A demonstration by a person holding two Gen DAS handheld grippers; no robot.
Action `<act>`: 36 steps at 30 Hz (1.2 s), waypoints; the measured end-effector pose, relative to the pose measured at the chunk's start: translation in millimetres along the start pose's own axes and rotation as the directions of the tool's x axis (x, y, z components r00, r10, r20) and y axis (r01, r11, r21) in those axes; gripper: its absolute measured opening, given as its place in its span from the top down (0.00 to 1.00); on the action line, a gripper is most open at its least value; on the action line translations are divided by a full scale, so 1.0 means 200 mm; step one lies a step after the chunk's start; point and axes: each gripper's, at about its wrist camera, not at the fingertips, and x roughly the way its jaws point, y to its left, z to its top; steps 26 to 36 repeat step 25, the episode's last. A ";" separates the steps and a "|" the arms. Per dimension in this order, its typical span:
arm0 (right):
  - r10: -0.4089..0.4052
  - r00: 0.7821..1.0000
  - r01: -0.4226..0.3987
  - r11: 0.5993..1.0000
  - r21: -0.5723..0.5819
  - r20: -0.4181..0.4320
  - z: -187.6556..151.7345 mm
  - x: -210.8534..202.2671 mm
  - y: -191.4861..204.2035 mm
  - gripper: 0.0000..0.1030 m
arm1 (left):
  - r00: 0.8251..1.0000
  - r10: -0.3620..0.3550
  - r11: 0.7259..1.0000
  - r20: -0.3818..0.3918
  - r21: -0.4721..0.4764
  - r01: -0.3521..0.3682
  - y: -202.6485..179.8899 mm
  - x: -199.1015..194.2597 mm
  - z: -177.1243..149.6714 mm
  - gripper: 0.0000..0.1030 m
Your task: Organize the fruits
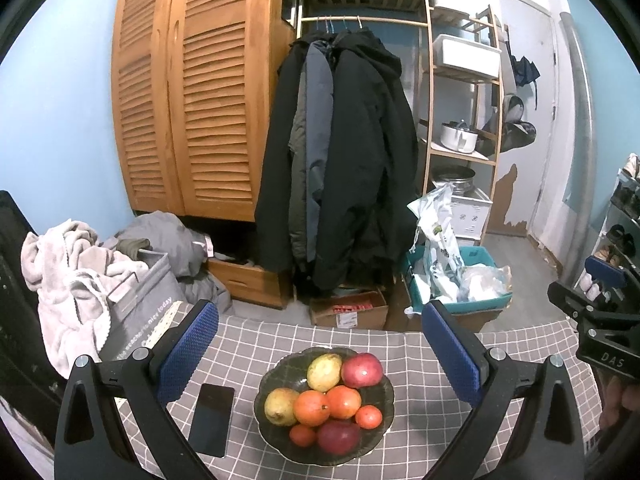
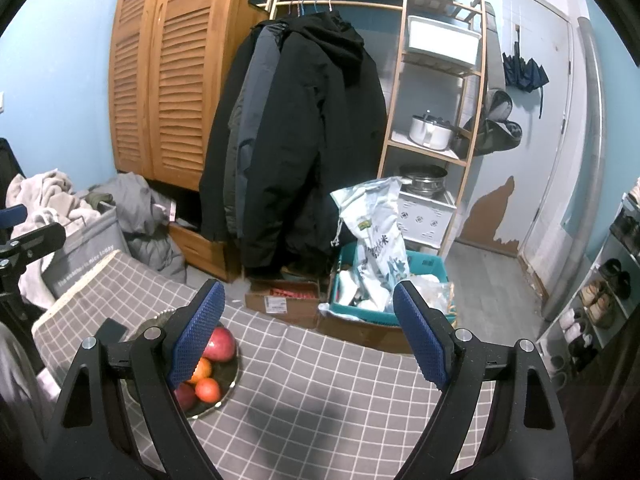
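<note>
A dark bowl (image 1: 384,432) sits on the grey checked tablecloth (image 1: 432,420), piled with several fruits: two yellow-green pears (image 1: 324,372), two red apples (image 1: 362,370) and oranges (image 1: 312,408). My left gripper (image 1: 318,340) hovers above and behind the bowl, open, with nothing between its blue pads. In the right wrist view the bowl (image 2: 232,380) shows at the left, half hidden behind the left finger (image 2: 196,336). My right gripper (image 2: 310,332) is open and empty over bare cloth to the right of the bowl. The right gripper body (image 1: 600,320) shows at the right edge of the left wrist view.
A black phone (image 1: 212,420) lies left of the bowl. Beyond the table's far edge stand a cardboard box (image 1: 348,312), a teal bin with bags (image 1: 456,276), a laundry hamper (image 1: 132,312), hanging coats (image 1: 340,160) and a wooden shelf rack (image 1: 460,120).
</note>
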 end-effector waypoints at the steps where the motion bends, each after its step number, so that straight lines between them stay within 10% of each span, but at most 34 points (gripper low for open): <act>1: 0.001 1.000 -0.001 1.000 0.000 0.000 0.00 0.00 0.00 0.18 | 1.000 0.001 1.000 0.001 0.000 -0.001 0.00 0.00 0.00 0.01; 36: 0.000 1.000 0.000 1.000 -0.001 -0.001 0.01 0.00 0.00 0.18 | 1.000 -0.001 1.000 0.001 0.003 0.001 0.00 0.00 -0.01 0.01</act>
